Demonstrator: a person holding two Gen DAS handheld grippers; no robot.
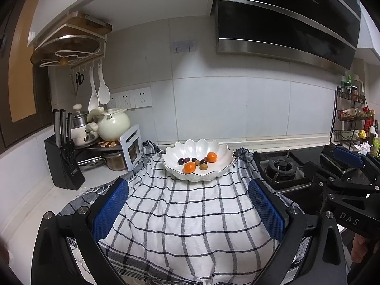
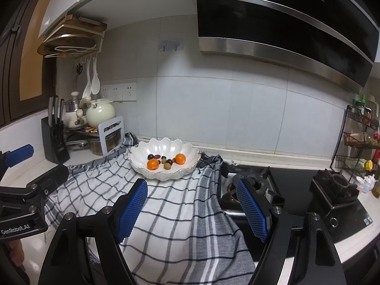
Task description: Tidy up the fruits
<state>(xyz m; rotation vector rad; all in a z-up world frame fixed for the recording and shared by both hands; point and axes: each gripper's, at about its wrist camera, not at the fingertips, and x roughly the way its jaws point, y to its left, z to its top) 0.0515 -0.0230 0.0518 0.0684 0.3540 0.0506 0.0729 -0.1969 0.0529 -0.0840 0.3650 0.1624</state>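
A white scalloped bowl [image 1: 220, 153] stands at the back of a checked cloth [image 1: 190, 213] on the counter. It holds two oranges [image 1: 189, 167], dark grapes [image 1: 181, 161] and small brown-green fruits [image 1: 203, 166]. The bowl also shows in the right wrist view [image 2: 140, 153] with the oranges [image 2: 153, 164]. My left gripper [image 1: 187, 190] is open and empty, above the cloth, short of the bowl. My right gripper [image 2: 192, 190] is open and empty, above the cloth's right side. Each gripper shows at the edge of the other's view.
A gas stove [image 2: 296, 190] lies right of the cloth. A knife block [image 1: 63, 161], pots and a cream kettle [image 1: 113, 124] crowd the left corner. A spice rack [image 2: 361, 140] stands at the far right. A range hood [image 1: 285, 23] hangs above.
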